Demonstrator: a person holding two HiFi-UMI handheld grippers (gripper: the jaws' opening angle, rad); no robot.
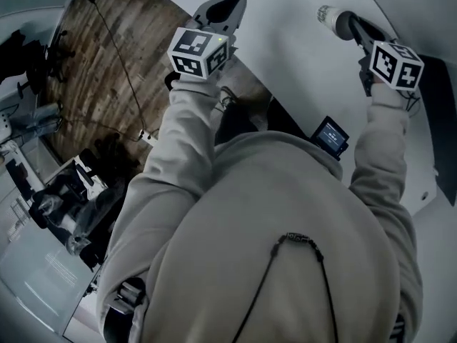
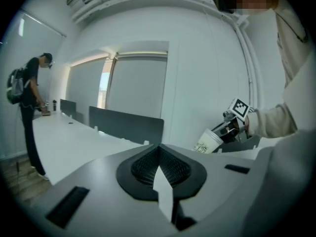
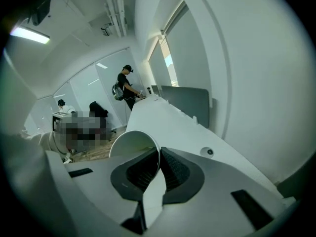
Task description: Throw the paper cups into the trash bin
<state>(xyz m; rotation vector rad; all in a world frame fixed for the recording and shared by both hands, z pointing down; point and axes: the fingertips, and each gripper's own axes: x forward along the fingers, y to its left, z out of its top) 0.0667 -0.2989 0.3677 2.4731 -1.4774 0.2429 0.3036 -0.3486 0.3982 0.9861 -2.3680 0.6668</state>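
A white paper cup [image 1: 330, 16] lies sideways in my right gripper [image 1: 351, 26], above the white desk at the top right of the head view. In the right gripper view the jaws are shut on the cup's rim [image 3: 132, 143], pinching one wall, with the open mouth to the left. My left gripper [image 1: 230, 0] is held up over the desk's edge at top centre. It is shut, with its pads [image 2: 170, 169] together and nothing between them. From the left gripper view, the cup [image 2: 207, 142] and the right gripper [image 2: 228, 130] show to the right. No bin is in view.
The long white desk [image 1: 300, 77] runs away, with grey dividers [image 2: 126, 125] along it and a round cable hole [image 3: 210, 152]. A small lit screen [image 1: 332, 136] sits at the desk edge by my body. Wooden floor [image 1: 121, 48] lies left. A person [image 2: 27, 100] stands at the far end.
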